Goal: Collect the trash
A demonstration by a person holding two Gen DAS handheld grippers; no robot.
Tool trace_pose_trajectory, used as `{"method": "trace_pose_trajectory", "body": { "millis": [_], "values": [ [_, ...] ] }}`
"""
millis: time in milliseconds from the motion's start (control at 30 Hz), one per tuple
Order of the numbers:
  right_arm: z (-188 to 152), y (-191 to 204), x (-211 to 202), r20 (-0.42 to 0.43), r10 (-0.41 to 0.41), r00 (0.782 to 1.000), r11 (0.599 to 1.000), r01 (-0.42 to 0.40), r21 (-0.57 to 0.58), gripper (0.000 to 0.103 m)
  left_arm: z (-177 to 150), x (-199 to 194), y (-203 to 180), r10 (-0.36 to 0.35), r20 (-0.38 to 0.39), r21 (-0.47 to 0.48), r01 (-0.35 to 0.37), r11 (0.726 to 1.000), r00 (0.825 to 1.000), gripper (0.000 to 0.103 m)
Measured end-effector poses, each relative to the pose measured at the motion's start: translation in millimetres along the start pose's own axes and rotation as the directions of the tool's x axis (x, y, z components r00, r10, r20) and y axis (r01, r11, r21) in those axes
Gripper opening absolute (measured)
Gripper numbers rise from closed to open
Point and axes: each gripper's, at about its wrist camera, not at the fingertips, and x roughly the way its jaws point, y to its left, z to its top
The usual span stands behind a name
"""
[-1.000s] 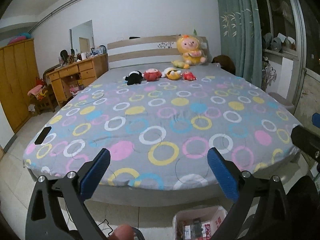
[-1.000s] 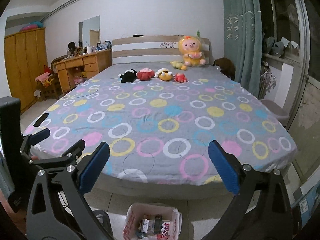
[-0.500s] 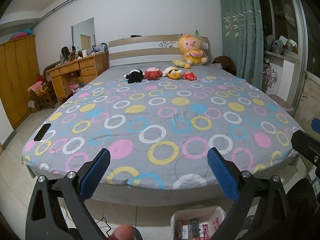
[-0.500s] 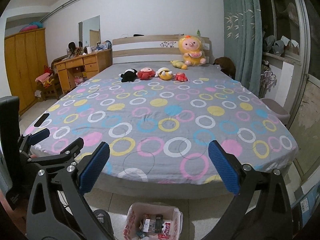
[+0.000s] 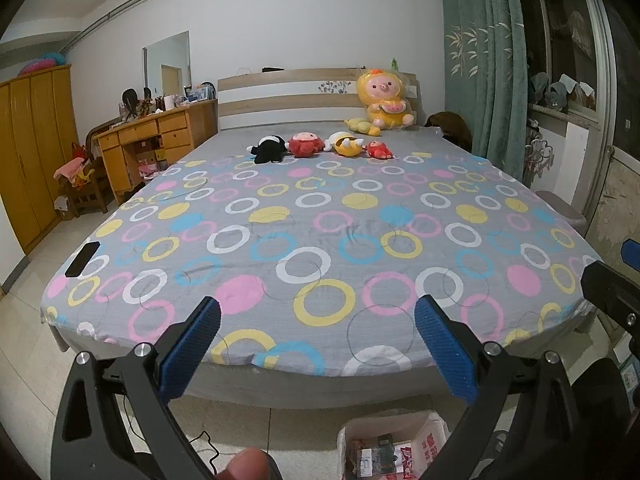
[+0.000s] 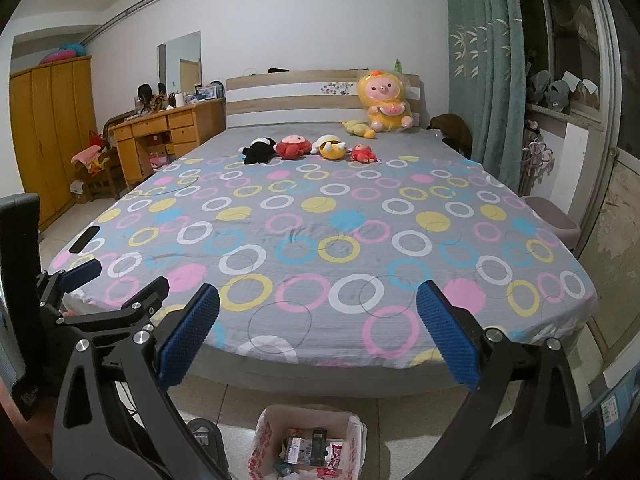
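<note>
- Left hand-held gripper [image 5: 316, 344] and right hand-held gripper [image 6: 318, 342] both gape apart, empty.
- Lined trash bin [image 6: 306, 446] on the floor at the bed's [image 6: 340, 240] foot already holds wrappers.
- No loose trash visible; collecting looks nearly finished.

— What sort of place is this?

— A bedroom in a home. A wide bed [image 5: 320, 240] with a ring-patterned sheet fills the room, and plush toys [image 5: 320, 146] sit near its wooden headboard [image 5: 288, 96].

— Anything else?

— A yellow wardrobe [image 5: 32, 152] stands along the left wall, a cluttered wooden table [image 5: 156, 136] with drawers below a mirror [image 5: 166, 66], and green curtains [image 5: 484, 68] hang by the window. A lined waste bin [image 6: 308, 444] stands on the tiled floor.
</note>
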Motion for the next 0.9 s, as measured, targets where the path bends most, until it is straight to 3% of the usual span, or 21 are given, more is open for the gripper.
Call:
{"method": "trace_pose_trajectory", "body": {
  "millis": [567, 767, 900],
  "values": [
    [1.6, 1.9, -0.9, -0.004, 0.002, 1.000, 1.000, -0.002, 0.000, 0.096, -1.8, -2.7, -1.0, -0.015, 0.003, -0.033, 0.015, 0.999, 1.000, 0.095],
    [0.2, -0.8, -1.5, -0.006, 0.002, 1.000, 1.000, -0.002, 0.007, 0.096, -1.2, -4.0, 6.0, -0.055, -0.009, -0.088, 0.054, 0.995, 0.998, 0.095],
    [-2.9, -2.4, -0.3, -0.013, 0.003, 1.000, 1.000, -0.003, 0.012, 0.096, -1.9, -1.6, 6.9, -0.026, -0.017, -0.085, 0.025, 0.996, 1.000, 0.095]
  ]
}}
